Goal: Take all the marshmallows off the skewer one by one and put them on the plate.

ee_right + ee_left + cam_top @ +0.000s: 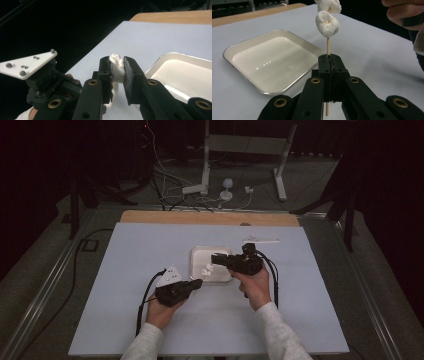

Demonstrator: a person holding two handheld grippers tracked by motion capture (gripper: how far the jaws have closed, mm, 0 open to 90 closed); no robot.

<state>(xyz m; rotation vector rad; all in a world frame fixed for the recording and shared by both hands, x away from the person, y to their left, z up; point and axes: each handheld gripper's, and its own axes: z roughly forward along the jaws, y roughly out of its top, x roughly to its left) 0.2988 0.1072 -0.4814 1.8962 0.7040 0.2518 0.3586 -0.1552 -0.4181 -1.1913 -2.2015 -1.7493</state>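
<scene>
Dark studio floor and tangled cables ring the pale desk (pixel 125 320) in the high view, where my left hand-held gripper (pixel 196 283) sits just beside a white tray (pixel 196 255) and my right hand-held gripper (pixel 216 259) reaches across the tray toward it.

Left gripper view: my jaws are pressed together on a wooden skewer (pixel 328 48), held upright, with one marshmallow (pixel 327 24) threaded on and a second (pixel 329 5) above it at the frame's top. The tray (pixel 234 48) lies just behind, nothing in it.

Right gripper view: my jaws pinch the upper marshmallow (pixel 117 68), squashing it between the pads.

I judge this the threading step: next I must push that marshmallow down the stick, straight along it, while my left grip keeps the skewer from tipping or snapping.
</scene>
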